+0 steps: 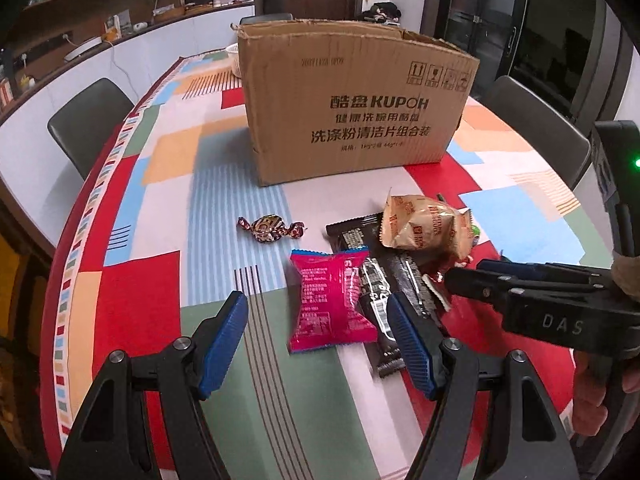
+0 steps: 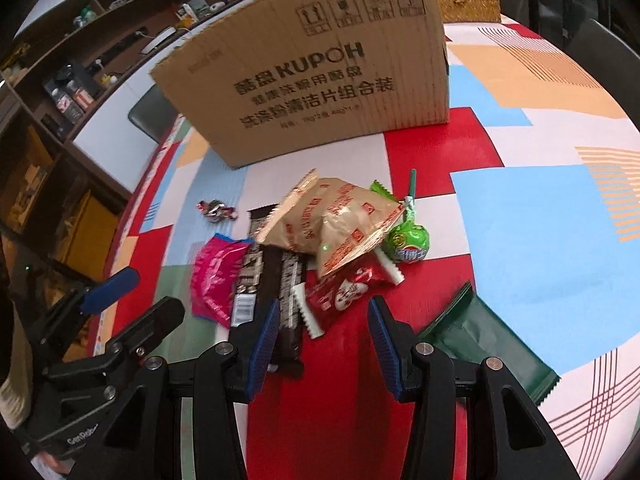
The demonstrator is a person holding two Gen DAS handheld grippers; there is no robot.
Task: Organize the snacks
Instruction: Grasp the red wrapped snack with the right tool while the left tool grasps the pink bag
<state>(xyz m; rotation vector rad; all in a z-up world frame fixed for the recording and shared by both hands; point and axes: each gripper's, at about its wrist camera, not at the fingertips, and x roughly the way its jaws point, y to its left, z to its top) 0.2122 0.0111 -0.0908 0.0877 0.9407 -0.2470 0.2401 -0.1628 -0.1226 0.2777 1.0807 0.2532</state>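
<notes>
A pile of snacks lies on the table in front of a cardboard box (image 1: 352,100) (image 2: 316,76). It holds a pink packet (image 1: 332,304) (image 2: 214,280), black bars (image 1: 376,284) (image 2: 272,280), a tan bag (image 1: 424,224) (image 2: 332,224), a red packet (image 2: 344,292), a green lollipop (image 2: 408,240) and a dark green packet (image 2: 484,344). A wrapped candy (image 1: 270,230) (image 2: 216,210) lies apart at the left. My left gripper (image 1: 316,316) is open and empty above the pink packet. My right gripper (image 2: 324,328) (image 1: 468,280) is open and empty above the red packet.
The table wears a cloth of red, blue, green and orange blocks (image 1: 168,208) (image 2: 540,240). Dark chairs (image 1: 88,120) stand at its left and right sides. A woven basket (image 2: 468,0) sits behind the box. Shelves (image 2: 52,128) line the wall at the left.
</notes>
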